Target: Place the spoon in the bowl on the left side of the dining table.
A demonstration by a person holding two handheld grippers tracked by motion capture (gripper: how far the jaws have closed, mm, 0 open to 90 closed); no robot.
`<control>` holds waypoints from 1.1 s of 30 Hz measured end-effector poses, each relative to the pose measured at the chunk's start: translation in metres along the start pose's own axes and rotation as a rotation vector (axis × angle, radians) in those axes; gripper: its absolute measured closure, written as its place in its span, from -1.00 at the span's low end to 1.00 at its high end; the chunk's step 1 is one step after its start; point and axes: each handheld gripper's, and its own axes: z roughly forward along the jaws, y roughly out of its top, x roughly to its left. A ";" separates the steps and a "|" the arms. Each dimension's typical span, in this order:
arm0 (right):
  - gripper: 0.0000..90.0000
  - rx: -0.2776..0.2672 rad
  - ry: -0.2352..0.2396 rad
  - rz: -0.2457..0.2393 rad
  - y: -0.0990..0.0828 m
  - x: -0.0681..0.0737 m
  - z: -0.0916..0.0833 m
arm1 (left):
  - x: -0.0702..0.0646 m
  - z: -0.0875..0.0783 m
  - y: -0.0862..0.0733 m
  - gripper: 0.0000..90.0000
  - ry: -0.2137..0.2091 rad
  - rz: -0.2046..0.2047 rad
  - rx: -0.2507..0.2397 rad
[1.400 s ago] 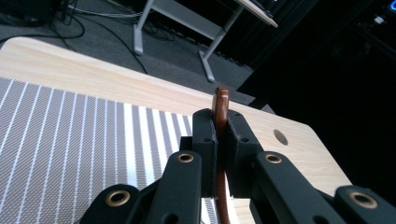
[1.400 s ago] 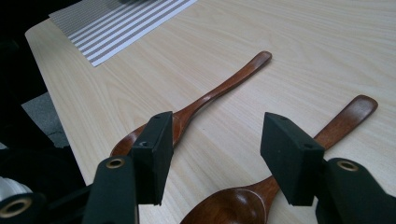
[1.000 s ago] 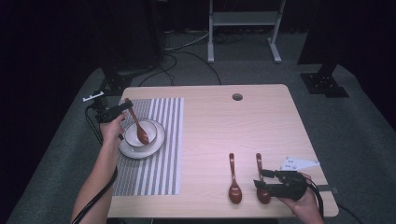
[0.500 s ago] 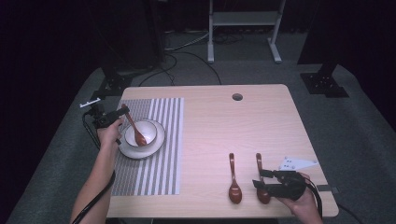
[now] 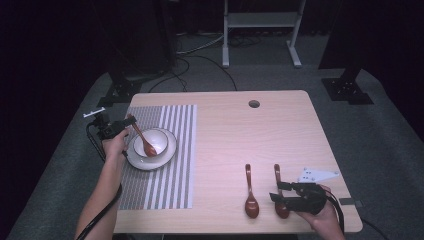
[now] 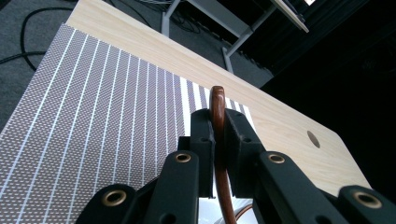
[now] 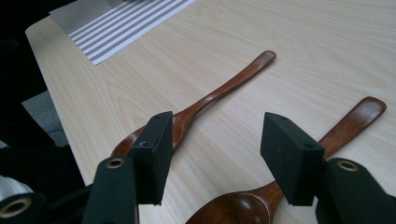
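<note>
The left gripper is clamped on the handle of a brown wooden spoon, whose head rests in a white round bowl on the grey striped placemat. Two more brown wooden spoons lie on the light wooden table; the right gripper hovers above the nearer spoon, jaws apart. No readable writing.

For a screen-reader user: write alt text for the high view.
The left gripper holds a brown wooden spoon by its handle, its head inside a white bowl on a striped placemat. Near the light wooden table's front right edge, the right gripper rests open by two more wooden spoons.
</note>
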 end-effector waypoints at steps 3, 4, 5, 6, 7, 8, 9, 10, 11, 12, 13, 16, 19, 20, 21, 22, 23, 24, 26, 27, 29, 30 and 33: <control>-0.05 -0.001 0.002 0.001 0.000 0.000 0.001 | 0.001 0.000 0.000 0.82 0.000 -0.003 0.001; -0.05 0.000 0.003 0.001 0.000 0.000 0.001 | 0.002 0.000 -0.001 0.81 0.000 -0.004 0.003; -0.05 0.001 0.003 0.000 0.000 0.000 0.002 | 0.003 0.000 -0.001 0.81 0.001 -0.001 0.006; -0.05 0.002 0.003 -0.002 0.000 0.000 0.002 | 0.003 0.000 -0.002 0.79 0.002 0.002 0.009; -0.05 0.002 0.003 -0.003 0.000 0.000 0.002 | 0.004 0.000 -0.003 0.75 0.001 0.004 0.012; -0.05 0.001 0.003 -0.003 0.001 0.001 0.002 | 0.004 0.000 -0.003 0.71 -0.001 -0.001 0.012; -0.05 0.001 0.004 -0.003 0.001 0.001 0.002 | 0.005 0.000 -0.004 0.68 -0.004 -0.005 0.014; -0.05 0.000 0.004 -0.004 0.001 0.000 0.002 | 0.005 0.000 -0.005 0.67 -0.008 -0.007 0.013; -0.05 -0.001 0.003 -0.003 0.001 0.001 0.002 | 0.005 0.000 -0.005 0.65 -0.007 -0.005 0.016; -0.05 -0.001 0.004 -0.003 0.001 0.001 0.002 | 0.005 0.000 -0.005 0.62 -0.008 -0.004 0.019; -0.05 -0.001 0.003 -0.003 0.001 0.001 0.002 | 0.004 -0.001 -0.005 0.59 -0.008 -0.003 0.021; -0.05 -0.002 0.002 -0.002 0.001 0.001 0.002 | 0.004 -0.002 -0.005 0.55 -0.001 0.004 0.023; -0.05 -0.005 0.002 -0.001 0.001 0.002 0.001 | 0.006 -0.005 -0.005 0.52 0.003 -0.001 0.023; -0.05 -0.006 0.002 -0.003 0.001 0.002 0.001 | 0.006 -0.006 -0.005 0.52 0.002 0.002 0.024; -0.05 -0.006 0.002 -0.003 0.001 0.002 0.001 | 0.006 -0.006 -0.005 0.52 0.002 0.002 0.024; -0.05 -0.010 0.003 -0.003 0.002 0.002 0.000 | 0.006 -0.008 -0.005 0.52 -0.001 0.008 0.023; -0.05 -0.010 0.003 -0.004 0.002 0.002 0.000 | 0.006 -0.008 -0.005 0.49 -0.001 0.008 0.023; -0.05 -0.010 0.003 -0.004 0.002 0.002 0.000 | 0.006 -0.009 -0.005 0.49 -0.001 0.008 0.022; -0.05 -0.009 0.004 -0.006 0.002 0.002 0.001 | 0.007 -0.012 -0.005 0.45 0.003 0.007 0.015; -0.05 -0.010 0.004 -0.006 0.002 0.002 0.001 | 0.007 -0.013 -0.005 0.45 0.003 0.005 0.014; -0.05 -0.011 0.004 -0.008 0.003 0.002 0.001 | 0.008 -0.016 -0.005 0.40 0.006 0.005 0.015; -0.05 -0.011 0.004 -0.007 0.003 0.002 0.000 | 0.009 -0.017 -0.006 0.39 0.005 0.005 0.013; -0.05 -0.012 0.002 -0.007 0.003 0.001 0.000 | 0.010 -0.020 -0.006 0.35 0.004 0.011 0.014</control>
